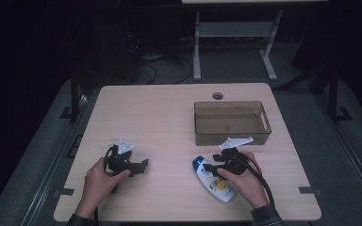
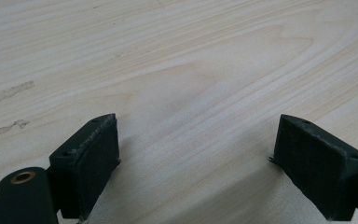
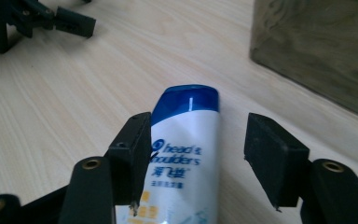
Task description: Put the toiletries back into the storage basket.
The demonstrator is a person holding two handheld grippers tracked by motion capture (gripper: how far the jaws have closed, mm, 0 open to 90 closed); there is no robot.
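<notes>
The left gripper [image 1: 143, 165] rests low on the worktop [image 1: 169, 122], its jaws spread wide with only bare wood between them. To its right, a shampoo bottle [image 1: 214, 180] lies flat on the worktop, blue cap pointing away from the person. The right gripper [image 3: 198, 161] sits over it, jaws open on either side of the bottle; the left jaw is right against it, the other stands clear. Just beyond stands a tinted bin [image 1: 232, 122].
</notes>
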